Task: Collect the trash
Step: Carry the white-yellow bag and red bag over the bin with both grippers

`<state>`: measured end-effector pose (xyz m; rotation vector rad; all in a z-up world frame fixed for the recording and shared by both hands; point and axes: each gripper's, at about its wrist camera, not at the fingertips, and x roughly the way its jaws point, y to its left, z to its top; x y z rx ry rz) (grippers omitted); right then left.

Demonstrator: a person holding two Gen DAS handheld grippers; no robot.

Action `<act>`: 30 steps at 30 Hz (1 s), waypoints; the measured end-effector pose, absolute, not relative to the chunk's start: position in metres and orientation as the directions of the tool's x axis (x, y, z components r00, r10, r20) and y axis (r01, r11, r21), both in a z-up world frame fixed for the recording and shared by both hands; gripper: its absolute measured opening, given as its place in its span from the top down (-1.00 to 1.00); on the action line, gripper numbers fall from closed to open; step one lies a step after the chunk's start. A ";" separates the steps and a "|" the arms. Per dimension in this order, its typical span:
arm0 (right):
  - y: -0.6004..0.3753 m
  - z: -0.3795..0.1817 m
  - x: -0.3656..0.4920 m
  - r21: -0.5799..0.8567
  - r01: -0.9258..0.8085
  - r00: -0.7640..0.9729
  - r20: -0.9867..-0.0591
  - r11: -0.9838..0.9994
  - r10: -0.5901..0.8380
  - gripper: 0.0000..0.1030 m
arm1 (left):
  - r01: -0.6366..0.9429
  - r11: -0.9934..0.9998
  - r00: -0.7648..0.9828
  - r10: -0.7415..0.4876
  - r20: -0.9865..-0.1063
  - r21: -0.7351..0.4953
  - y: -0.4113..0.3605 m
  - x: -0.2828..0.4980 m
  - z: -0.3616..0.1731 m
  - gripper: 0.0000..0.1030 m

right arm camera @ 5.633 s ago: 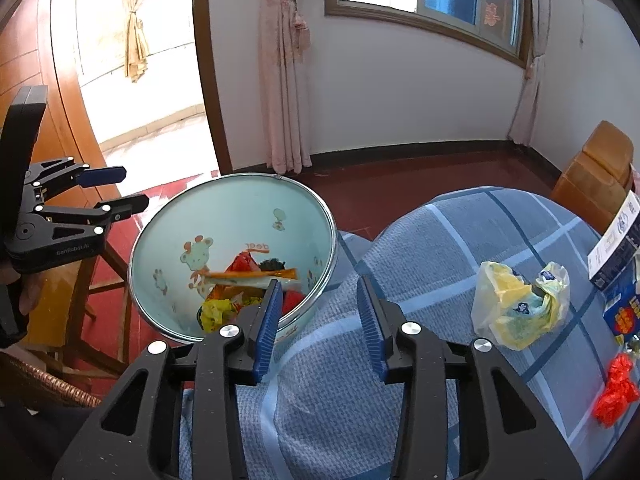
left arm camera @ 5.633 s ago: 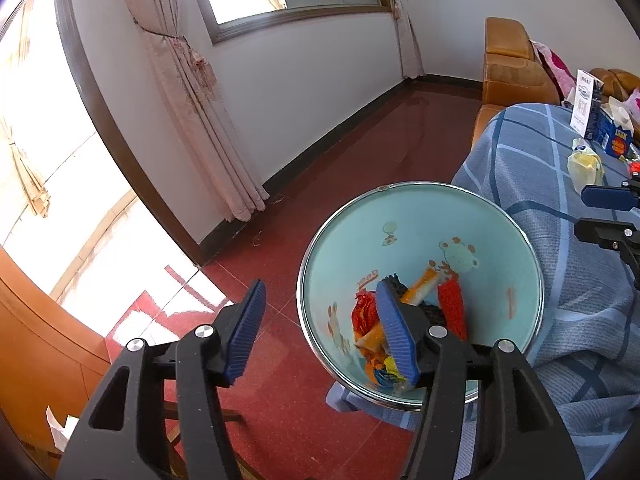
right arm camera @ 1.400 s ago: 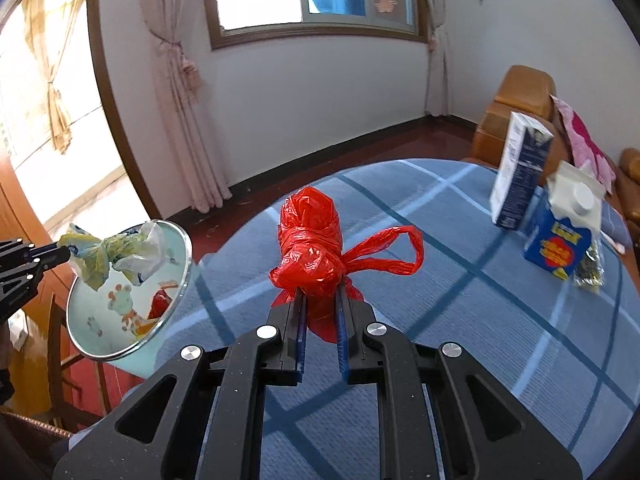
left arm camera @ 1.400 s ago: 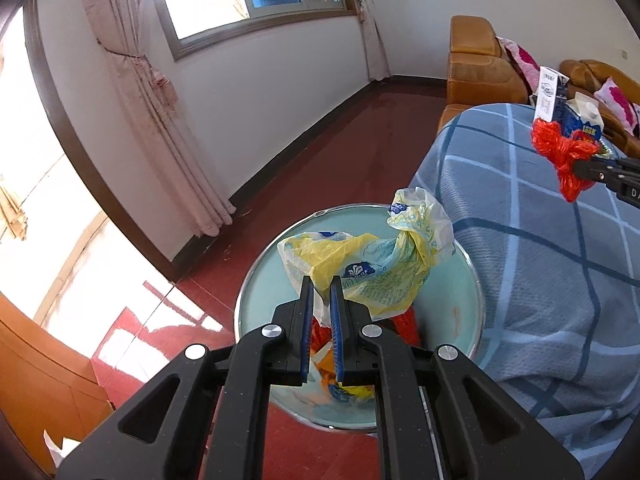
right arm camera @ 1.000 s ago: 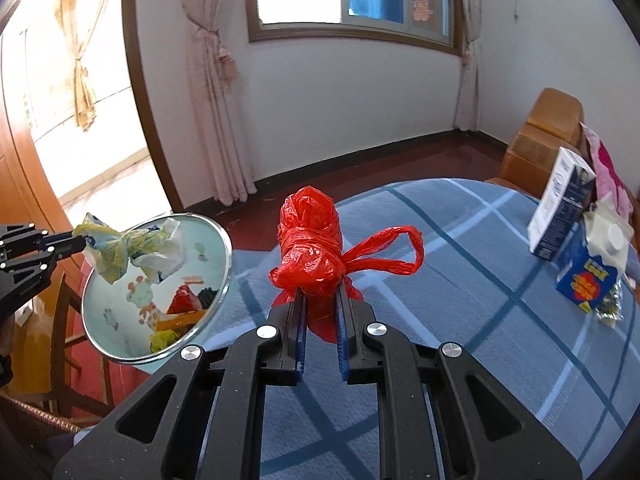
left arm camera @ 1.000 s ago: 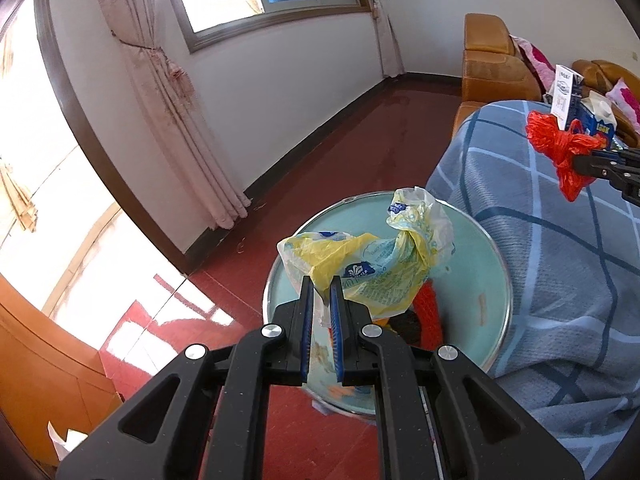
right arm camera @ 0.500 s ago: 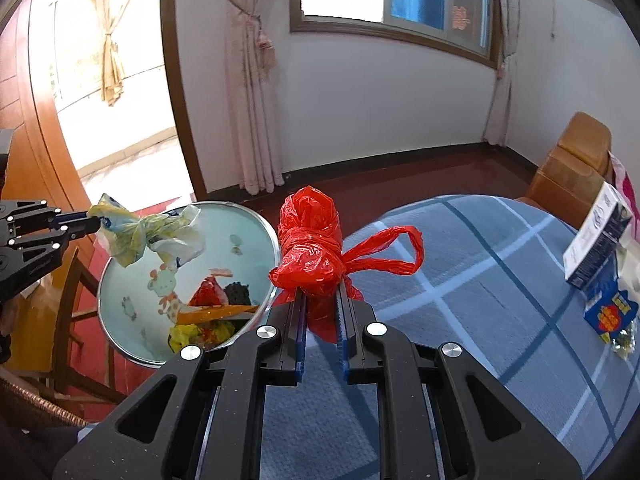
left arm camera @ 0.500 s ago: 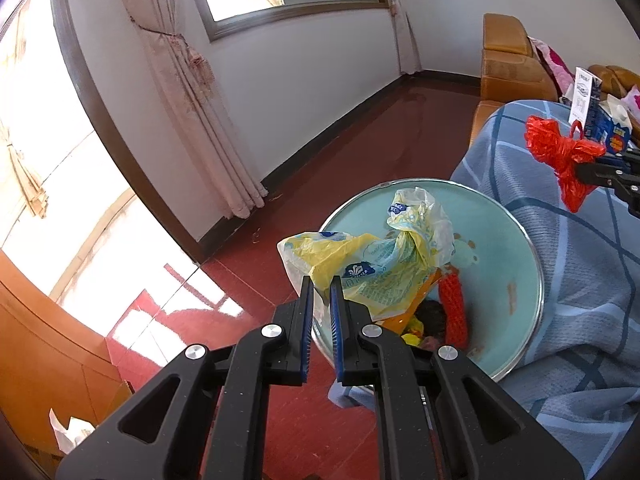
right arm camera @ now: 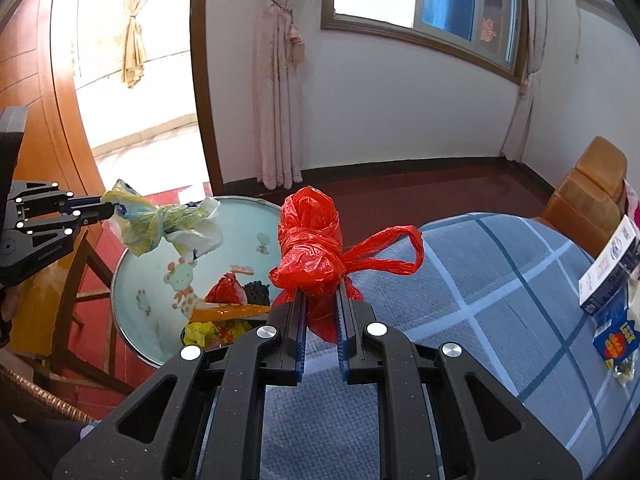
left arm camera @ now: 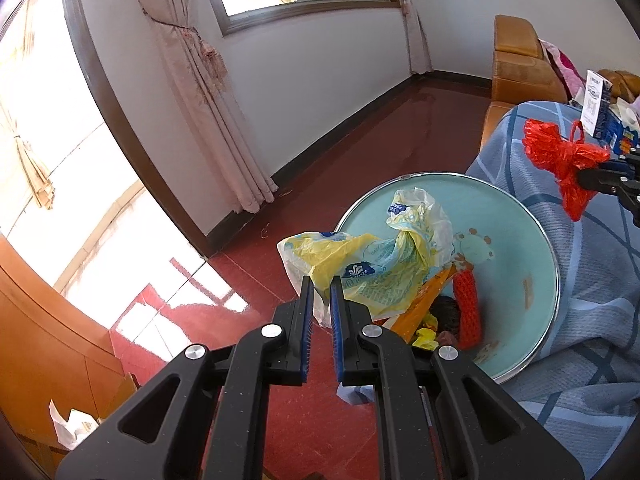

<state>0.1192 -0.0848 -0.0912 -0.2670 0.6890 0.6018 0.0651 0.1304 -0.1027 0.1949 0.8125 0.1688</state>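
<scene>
My left gripper is shut on a crumpled yellow and white plastic bag and holds it over the near rim of a pale blue basin that has colourful trash in its bottom. My right gripper is shut on a knotted red plastic bag above the edge of the blue checked tablecloth, just right of the basin. The left gripper and its bag show in the right wrist view; the red bag shows in the left wrist view.
Cartons and small wrappers lie at the table's right side. An orange sofa stands behind the table. A wooden stool frame carries the basin. Curtains hang by the window over red floor.
Both grippers have carried their bags towards the basin. The yellow bag now hangs over the basin's near rim and the red bag has come closer to its right side.
</scene>
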 end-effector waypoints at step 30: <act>-0.075 -0.091 0.117 -0.034 -0.634 0.593 -0.663 0.773 0.457 0.74 | -0.081 0.969 0.676 0.226 -0.702 0.234 0.131 0.062 -0.106 0.83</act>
